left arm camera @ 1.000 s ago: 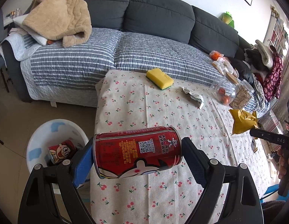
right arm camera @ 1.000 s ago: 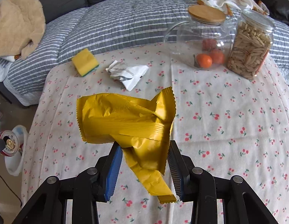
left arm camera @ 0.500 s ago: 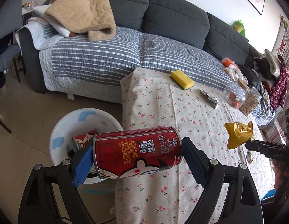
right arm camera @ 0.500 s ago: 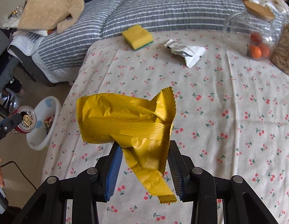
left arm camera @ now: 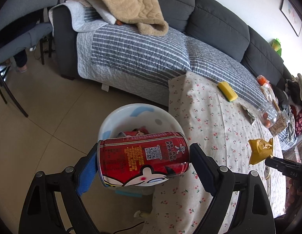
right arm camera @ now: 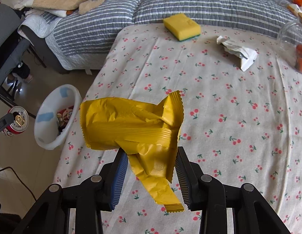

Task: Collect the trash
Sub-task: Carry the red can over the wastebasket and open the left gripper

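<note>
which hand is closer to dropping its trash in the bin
Left. The left gripper holds the red can by the white bin, while the right gripper holds the yellow wrapper over the table.

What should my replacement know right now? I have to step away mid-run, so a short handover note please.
Left gripper: jaws shut on the red can, held sideways above the white bin.
Right gripper: jaws shut on the yellow wrapper, over the cherry-print tablecloth, not yet at the bin.
Done: one red item already lies in the bin.
Left: drop the can, then the yellow wrapper; the crumpled white wrapper still lies on the table near the yellow sponge and is probably next.
</note>
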